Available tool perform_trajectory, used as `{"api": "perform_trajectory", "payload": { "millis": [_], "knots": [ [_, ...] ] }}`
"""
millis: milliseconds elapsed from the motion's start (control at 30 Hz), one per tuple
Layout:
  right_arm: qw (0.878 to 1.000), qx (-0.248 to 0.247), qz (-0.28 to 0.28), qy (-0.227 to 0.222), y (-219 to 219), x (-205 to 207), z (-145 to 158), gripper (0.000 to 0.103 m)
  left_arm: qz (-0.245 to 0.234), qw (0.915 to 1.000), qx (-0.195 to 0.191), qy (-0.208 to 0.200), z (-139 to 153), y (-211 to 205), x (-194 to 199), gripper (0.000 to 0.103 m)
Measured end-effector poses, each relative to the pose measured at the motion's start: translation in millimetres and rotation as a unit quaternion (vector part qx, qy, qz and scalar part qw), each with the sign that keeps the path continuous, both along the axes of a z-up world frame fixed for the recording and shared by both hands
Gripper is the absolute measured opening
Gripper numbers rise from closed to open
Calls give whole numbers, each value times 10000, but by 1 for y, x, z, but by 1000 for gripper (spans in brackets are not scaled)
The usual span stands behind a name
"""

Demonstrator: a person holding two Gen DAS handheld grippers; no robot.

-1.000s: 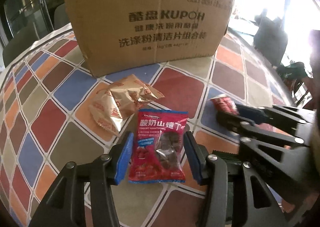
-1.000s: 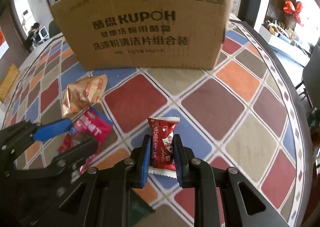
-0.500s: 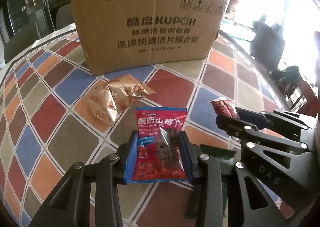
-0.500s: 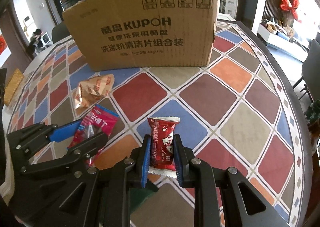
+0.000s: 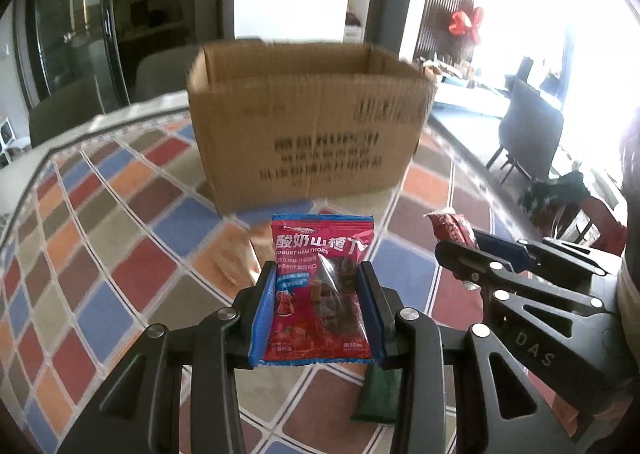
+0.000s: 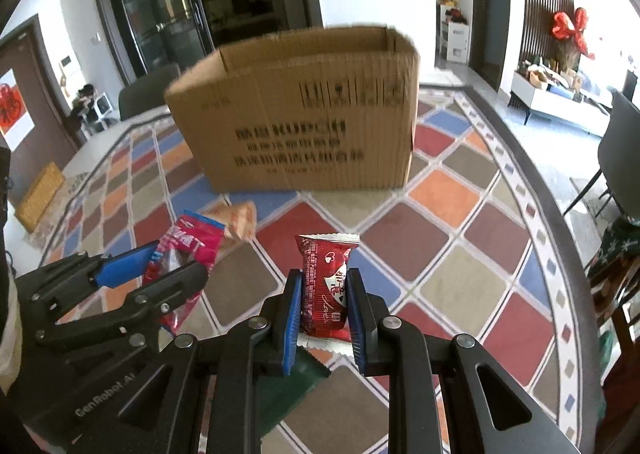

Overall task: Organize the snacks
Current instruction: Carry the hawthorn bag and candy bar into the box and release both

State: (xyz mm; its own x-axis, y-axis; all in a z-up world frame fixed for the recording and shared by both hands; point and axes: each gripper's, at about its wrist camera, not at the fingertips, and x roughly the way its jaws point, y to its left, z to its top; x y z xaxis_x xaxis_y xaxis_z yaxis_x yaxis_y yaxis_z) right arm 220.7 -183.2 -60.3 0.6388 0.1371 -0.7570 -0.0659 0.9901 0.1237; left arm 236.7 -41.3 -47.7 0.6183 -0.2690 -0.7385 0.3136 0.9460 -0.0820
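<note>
My left gripper [image 5: 318,290] is shut on a pink-red yogurt hawthorn packet [image 5: 320,286], held off the table. In the right wrist view that packet [image 6: 188,250] shows at the left, between the left gripper's fingers [image 6: 128,262]. My right gripper [image 6: 322,290] is shut on a small dark red snack bar [image 6: 325,286], also lifted; the same bar [image 5: 450,228] appears at the right of the left wrist view. An open cardboard box [image 5: 308,121] [image 6: 300,117] stands ahead on the table. A gold-orange snack pack [image 6: 240,219] [image 5: 240,254] lies in front of the box.
The round table carries a cloth of coloured diamond tiles [image 6: 460,242]. A dark green packet [image 5: 378,398] [image 6: 296,378] lies on it under the grippers. Chairs [image 5: 532,125] stand beyond the table's right edge, glass doors [image 6: 160,5] behind.
The left jaws closed on the hawthorn packet. Both grippers then rose with their snacks, so the box's open top now shows and the table lies lower.
</note>
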Motion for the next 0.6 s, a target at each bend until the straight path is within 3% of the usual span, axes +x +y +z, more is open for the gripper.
{"api": "perform_trajectory", "payload": {
  "millis": [333, 600],
  "knots": [
    [9981, 2, 74, -609, 3, 13, 55, 23, 105, 9979, -65, -628, 61, 12, 16, 39],
    [9948, -38, 121, -1010, 5, 39, 98, 23, 90, 9962, -82, -864, 99, 13, 44, 39]
  ]
}}
